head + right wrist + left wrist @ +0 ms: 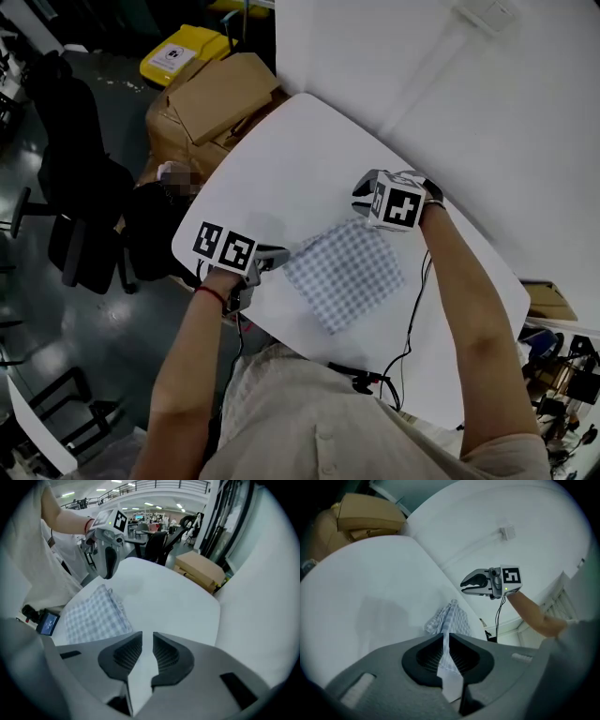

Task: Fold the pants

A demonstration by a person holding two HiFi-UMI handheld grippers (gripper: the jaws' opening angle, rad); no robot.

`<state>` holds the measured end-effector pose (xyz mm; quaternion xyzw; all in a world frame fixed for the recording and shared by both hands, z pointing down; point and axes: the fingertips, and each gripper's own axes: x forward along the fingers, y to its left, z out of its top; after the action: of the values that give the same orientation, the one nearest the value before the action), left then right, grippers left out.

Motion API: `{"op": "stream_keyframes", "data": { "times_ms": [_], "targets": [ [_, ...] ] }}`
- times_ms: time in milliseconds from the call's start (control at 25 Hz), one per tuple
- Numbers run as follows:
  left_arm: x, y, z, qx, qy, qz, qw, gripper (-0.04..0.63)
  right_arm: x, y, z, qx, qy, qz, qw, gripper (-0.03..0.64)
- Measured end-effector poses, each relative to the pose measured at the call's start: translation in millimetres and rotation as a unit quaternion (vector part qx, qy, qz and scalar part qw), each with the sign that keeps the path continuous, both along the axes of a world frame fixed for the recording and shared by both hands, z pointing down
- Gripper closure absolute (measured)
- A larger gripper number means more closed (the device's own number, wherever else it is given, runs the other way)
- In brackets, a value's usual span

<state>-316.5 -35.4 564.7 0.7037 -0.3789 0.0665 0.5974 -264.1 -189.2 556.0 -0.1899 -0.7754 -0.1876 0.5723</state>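
The pants [345,274] are blue-and-white checked cloth, folded into a rough square on the white table [309,150]. My left gripper [281,253] is at their left corner, shut on the cloth. In the left gripper view a strip of the checked cloth [454,618] runs up between the closed jaws of that gripper [444,641]. My right gripper [359,199] hangs just beyond the far corner of the pants, pointing steeply down. Its jaws [147,644] stand slightly apart, with only bare table in the gap. The pants [91,618] lie to its left.
Cardboard boxes [220,103] and a yellow bin [183,52] stand past the table's far left edge. An office chair [80,206] is on the floor at the left. A black cable [412,319] trails over the near right of the table. A white wall runs along the right.
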Motion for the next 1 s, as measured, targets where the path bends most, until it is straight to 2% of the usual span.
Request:
{"op": "stream_keyframes", "data": {
  "times_ms": [120,240,320,440,640,800,880,1000],
  "targets": [
    [0,-1,-15,0.036,-0.051,-0.004,0.9981,0.571,4,5,-22,-0.005,-0.067,0.052,0.996,0.538],
    [11,-2,-28,0.073,-0.092,-0.003,0.9931,0.571,19,16,-36,-0.023,-0.125,0.114,0.985,0.545],
    [21,-3,-35,0.095,-0.117,-0.002,0.9885,0.571,35,25,-42,-0.042,-0.163,0.163,0.972,0.549],
    [42,-5,-44,0.130,-0.147,0.000,0.9805,0.572,60,41,-48,-0.073,-0.219,0.237,0.944,0.558],
    [73,-6,-49,0.162,-0.167,-0.014,0.9725,0.572,103,69,-46,-0.111,-0.275,0.338,0.893,0.563],
    [96,-2,-52,0.186,-0.182,-0.027,0.9652,0.572,128,93,-45,-0.134,-0.301,0.380,0.864,0.563],
    [110,1,-54,0.196,-0.180,-0.026,0.9635,0.572,137,106,-45,-0.143,-0.309,0.389,0.856,0.563],
    [135,8,-56,0.205,-0.169,-0.015,0.9640,0.572,152,123,-45,-0.146,-0.311,0.392,0.853,0.563]
  ]
}}
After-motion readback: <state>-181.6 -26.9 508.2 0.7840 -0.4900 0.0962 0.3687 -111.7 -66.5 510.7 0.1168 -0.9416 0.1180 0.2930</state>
